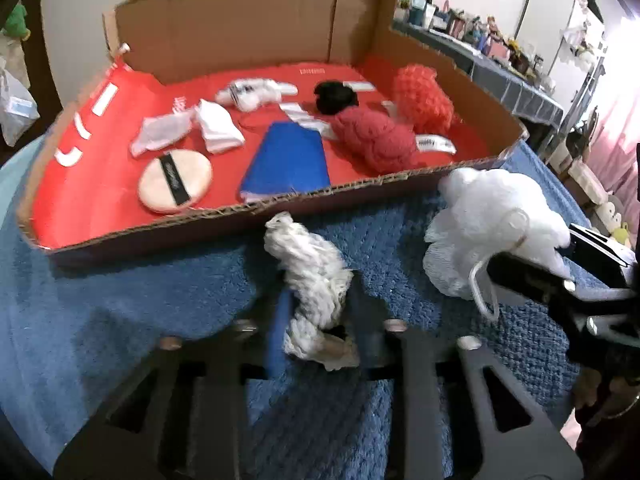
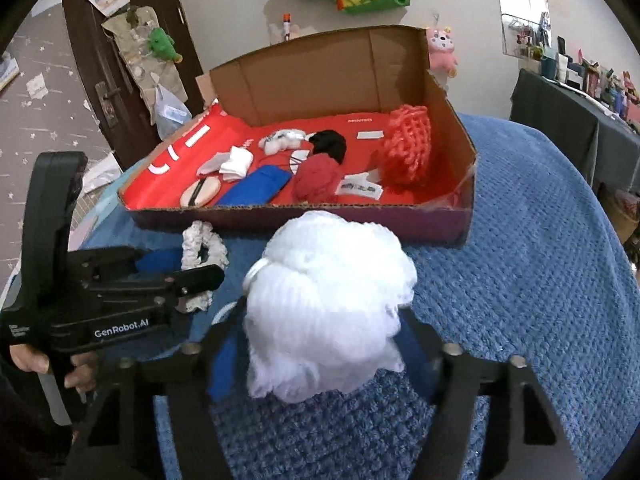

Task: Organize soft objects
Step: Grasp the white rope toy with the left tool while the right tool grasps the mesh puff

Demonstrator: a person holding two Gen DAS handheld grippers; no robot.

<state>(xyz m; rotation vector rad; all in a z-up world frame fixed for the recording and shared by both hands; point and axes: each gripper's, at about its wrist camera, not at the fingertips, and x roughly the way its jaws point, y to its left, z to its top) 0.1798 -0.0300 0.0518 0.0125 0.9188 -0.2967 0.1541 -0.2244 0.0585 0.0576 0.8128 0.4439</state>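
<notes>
My left gripper (image 1: 320, 312) is shut on a white scrunchie (image 1: 308, 276), held above the blue blanket just in front of the box. It also shows in the right wrist view (image 2: 202, 252). My right gripper (image 2: 320, 344) is shut on a white bath loofah (image 2: 328, 304), which shows at the right in the left wrist view (image 1: 488, 224). The cardboard box (image 1: 340, 196) with a red lining holds a blue cloth (image 1: 288, 160), a red yarn ball (image 1: 376, 136), a red loofah (image 1: 420, 96), a black item (image 1: 334, 98), white socks (image 1: 216, 126) and a round powder puff (image 1: 174, 180).
A blue knitted blanket (image 2: 520, 280) covers the surface under the box. A dark door (image 2: 120, 60) stands at the back left. A cluttered side table (image 1: 500, 64) stands at the right. A pink plush (image 2: 442, 50) hangs behind the box.
</notes>
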